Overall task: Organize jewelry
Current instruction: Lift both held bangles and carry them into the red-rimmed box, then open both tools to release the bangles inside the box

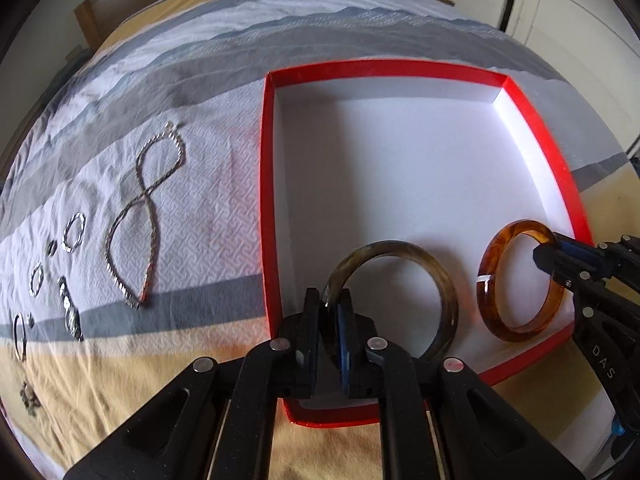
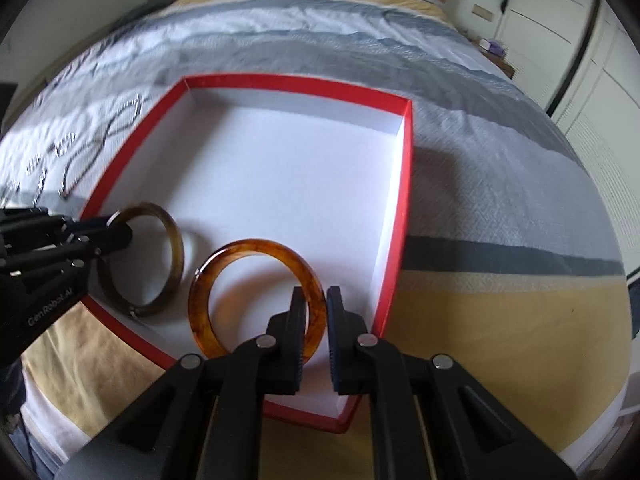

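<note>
Both jaws straddle bangle rims: your left gripper [image 1: 329,312] clamps the olive bangle [image 1: 440,280], while your right gripper [image 2: 317,312] sits narrowly parted around the amber bangle [image 2: 224,268], a slight gap showing at one finger. Bedspread [image 2: 480,168] carries the red box [image 2: 256,80]; both bangles stand near its front wall. Chain necklace [image 1: 144,208] and small silver rings [image 1: 74,234] lie left of it.

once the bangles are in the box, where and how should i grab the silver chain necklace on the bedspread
Grip the silver chain necklace where its two strands cross in the middle of the figure-eight, coming straight down from above. It lies flat and limp on the bedspread, so a side approach would only push it around. One pinch at the crossing catches both strands. The left hand-held gripper is nearer to it, left of the red box.
</note>
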Tool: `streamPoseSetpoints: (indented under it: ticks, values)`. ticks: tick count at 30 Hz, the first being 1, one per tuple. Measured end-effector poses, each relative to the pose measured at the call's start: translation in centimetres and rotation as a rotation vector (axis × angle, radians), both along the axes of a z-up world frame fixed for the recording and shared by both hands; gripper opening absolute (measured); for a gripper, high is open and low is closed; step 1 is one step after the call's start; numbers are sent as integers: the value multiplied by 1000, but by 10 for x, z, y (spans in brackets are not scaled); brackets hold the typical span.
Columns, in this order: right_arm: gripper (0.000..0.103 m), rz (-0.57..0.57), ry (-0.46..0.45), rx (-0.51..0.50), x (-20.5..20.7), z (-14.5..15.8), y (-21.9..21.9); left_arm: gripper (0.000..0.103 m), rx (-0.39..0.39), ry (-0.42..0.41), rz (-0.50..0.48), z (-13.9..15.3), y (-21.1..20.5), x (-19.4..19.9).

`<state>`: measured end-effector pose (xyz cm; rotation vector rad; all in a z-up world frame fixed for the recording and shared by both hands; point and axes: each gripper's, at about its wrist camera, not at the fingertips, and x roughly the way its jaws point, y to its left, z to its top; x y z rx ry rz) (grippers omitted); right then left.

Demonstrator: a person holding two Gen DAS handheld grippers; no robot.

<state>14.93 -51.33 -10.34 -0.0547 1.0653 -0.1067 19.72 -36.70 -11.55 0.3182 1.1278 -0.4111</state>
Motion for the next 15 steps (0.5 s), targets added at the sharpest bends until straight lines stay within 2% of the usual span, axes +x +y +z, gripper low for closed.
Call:
streamPoseSetpoints:
  ticks: [5,9,12,13,15]
  values:
    - [11,27,43,-41,5,0,6,10,-3,27,18,0,4,2]
    - [13,29,34,-52,3,8,7,10,3,40,21,-3,2,6]
    - [15,20,2,-65,-6,24,8,11,-52,80,42,0,6,14]
    - [22,15,-7,-78,-10,29,8,11,-74,88,43,2,9,17]
    - [27,8,-34,-80,-20,44,8,20,-122,97,41,11,14,20]
